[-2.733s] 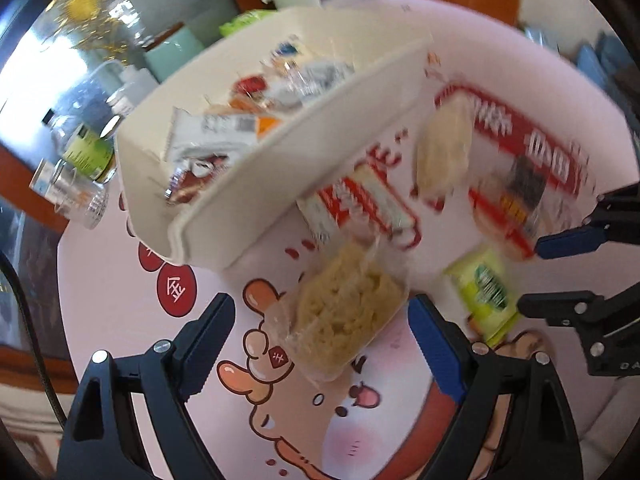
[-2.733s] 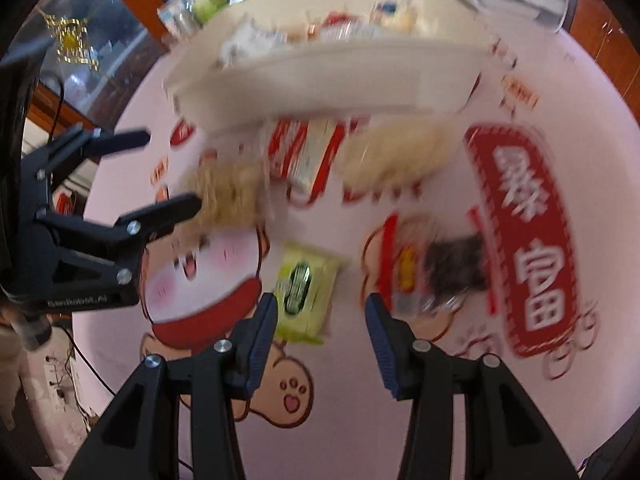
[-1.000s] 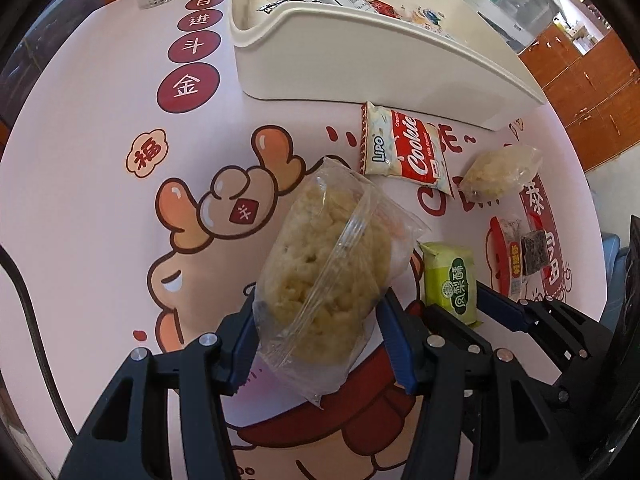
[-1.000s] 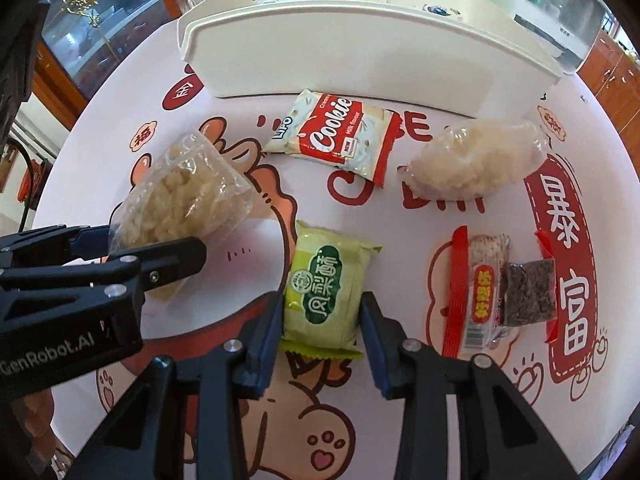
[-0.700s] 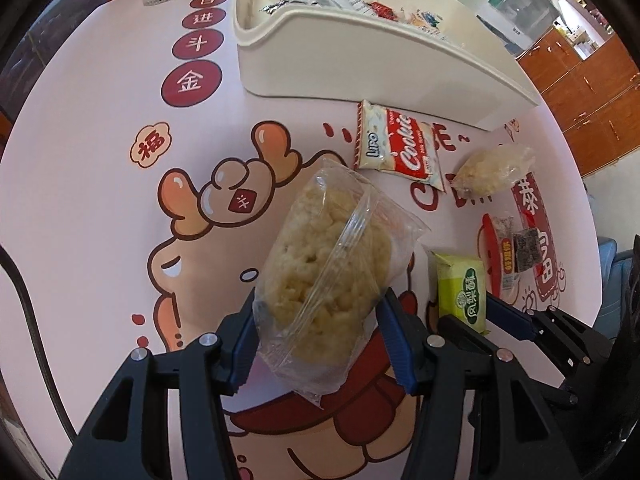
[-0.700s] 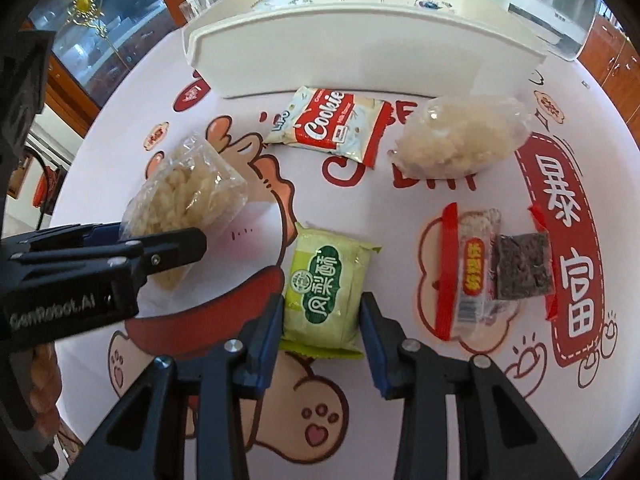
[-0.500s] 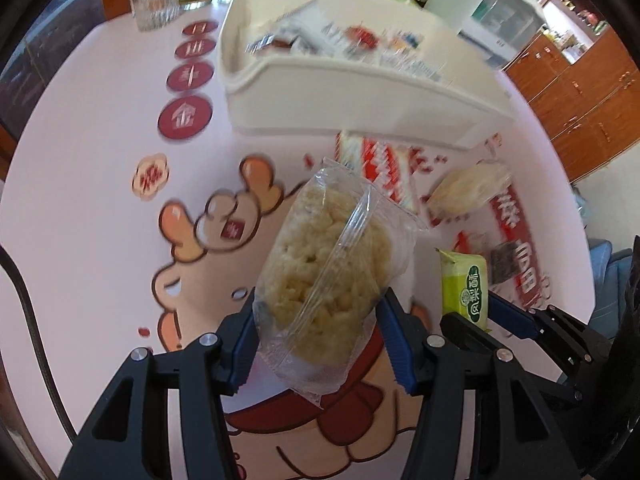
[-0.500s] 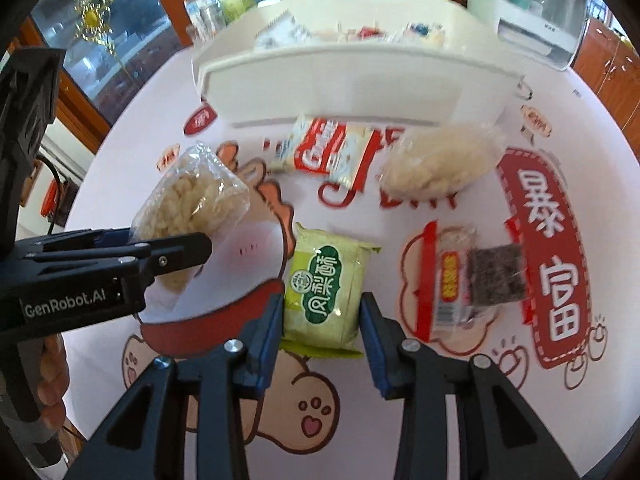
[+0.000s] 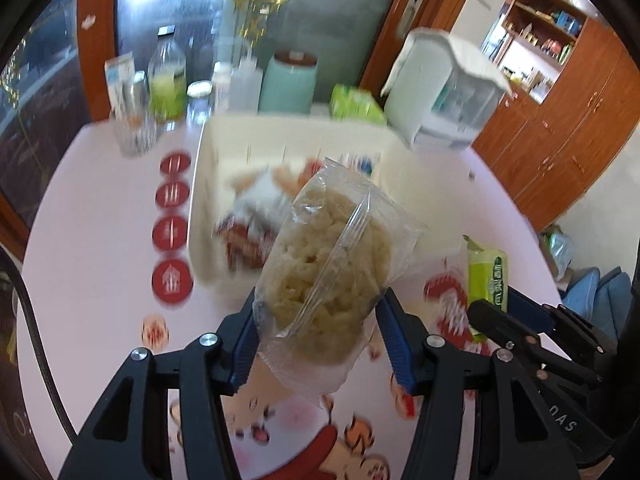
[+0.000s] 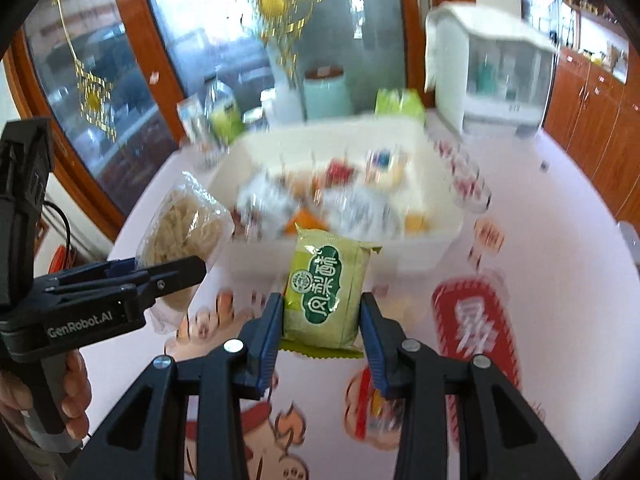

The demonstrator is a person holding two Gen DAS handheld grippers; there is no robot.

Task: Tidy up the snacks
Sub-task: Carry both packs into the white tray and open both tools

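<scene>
Both snacks are off the pink surface [image 10: 560,216] now; a second ago they lay flat on it with the blue pads already closed on them, and the white bin [image 10: 436,240], then high at the frame top, sits mid-frame with its contents in sight.

Clear bag of puffed rice cake [image 9: 328,276]: centre of the left wrist view, clamped across its lower half by the left claw [image 9: 316,340], the upper half standing free and leaning to the upper right. Loose film hangs below the pads.

Green pastry packet [image 10: 326,292]: centre of the right wrist view, gripped by its two long sides in the right claw [image 10: 320,332], label upright, bottom seam poking out beneath the pads. Same packet shows at the right edge of the left view [image 9: 486,280].

Bin lies above and behind both snacks, already holding a jumble of wrappers too blurred to name. Red-printed packets remain on the surface at lower right of the right view.

Risks, as judged:
- Rice cake bag is held through slack film; it could slide or pivot out under a quick swing.
- Both claws sit close side by side, so they could knock each other at the bin.
- Release short of the near wall would drop a packet outside.
- Bottles and a glass [image 9: 134,136] at upper left stand near the bin; a wide sweep could tip them.
</scene>
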